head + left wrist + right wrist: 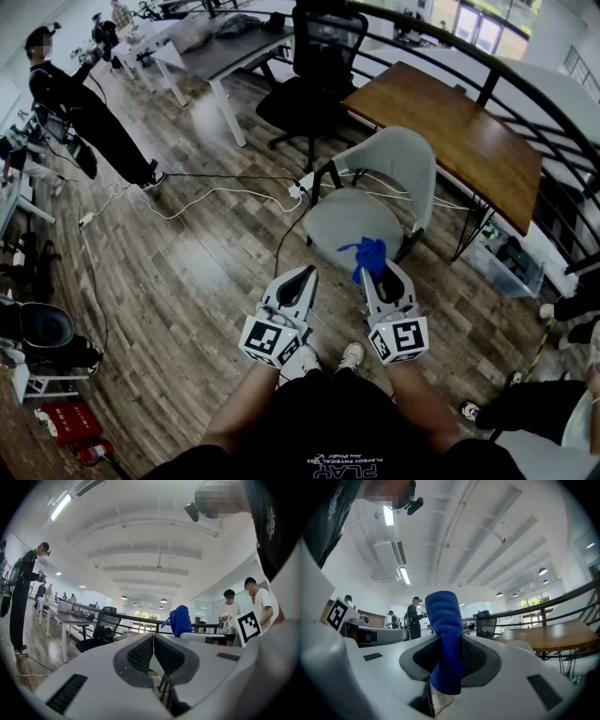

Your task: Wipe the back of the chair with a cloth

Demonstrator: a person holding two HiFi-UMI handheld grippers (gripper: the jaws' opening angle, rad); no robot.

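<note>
Head view: the grey chair (352, 220) stands at frame centre. Just below it the right claw (373, 274) holds a blue cloth (367, 253) at the seat's near edge, with the left claw (307, 274) beside it.
Left gripper view: the 2 jaws are pressed together, with nothing between them.
Right gripper view: the jaws pinch the upright cloth at frame centre.

From the head we look steeply down on the left gripper (307, 272) and right gripper (375, 277), near at the bottom, with the grey chair (375, 202) just beyond and the wooden bench (450, 131) far right. Each gripper view sits low behind its own fingers and faces outward, tilted upward. All three views share the blue cloth (367, 255), very close in the right gripper view, and the far black chair (314, 84).
</note>
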